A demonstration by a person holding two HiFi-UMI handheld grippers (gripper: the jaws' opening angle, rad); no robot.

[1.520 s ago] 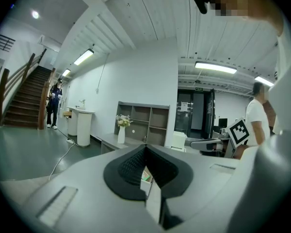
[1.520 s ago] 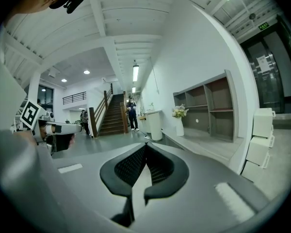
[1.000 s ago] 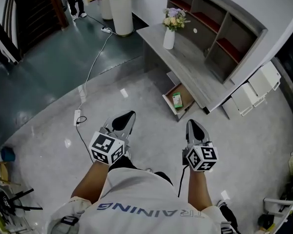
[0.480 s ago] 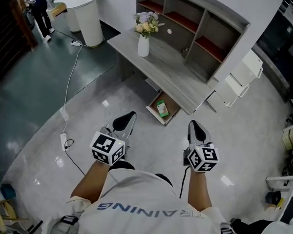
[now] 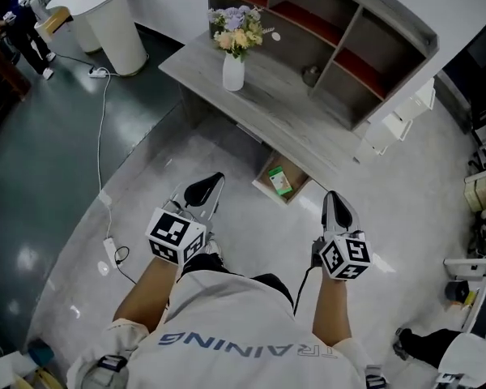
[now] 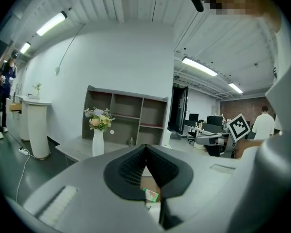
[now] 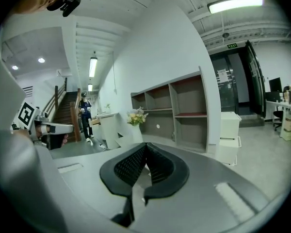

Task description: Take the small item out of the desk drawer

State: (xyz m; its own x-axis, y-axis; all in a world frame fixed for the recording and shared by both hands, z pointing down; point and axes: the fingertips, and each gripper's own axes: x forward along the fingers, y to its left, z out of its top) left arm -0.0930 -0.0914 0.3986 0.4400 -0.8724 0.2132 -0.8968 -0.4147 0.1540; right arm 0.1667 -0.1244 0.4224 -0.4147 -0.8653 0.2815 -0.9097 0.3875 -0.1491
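Note:
An open drawer (image 5: 265,186) sticks out of the grey desk (image 5: 283,112) near the floor. A small green-and-white item (image 5: 280,181) lies in it. Both grippers are held above the floor, short of the drawer. My left gripper (image 5: 212,185) sits to the drawer's left, my right gripper (image 5: 336,203) to its right. Each is shut with nothing between the jaws. In the left gripper view the left gripper (image 6: 145,147) has its tips together, and the green item (image 6: 151,194) shows through the gap below them. The right gripper (image 7: 145,145) is closed too, facing the desk.
A white vase of flowers (image 5: 233,70) stands on the desk, with an open shelf unit (image 5: 340,39) behind it. White cabinets (image 5: 397,120) stand at the right, a white round pedestal (image 5: 105,23) at the back left. A cable and power strip (image 5: 107,201) lie on the floor.
Both grippers and the person have moved toward the desk; the drawer now lies just ahead between the two grippers. Both stay shut and empty.

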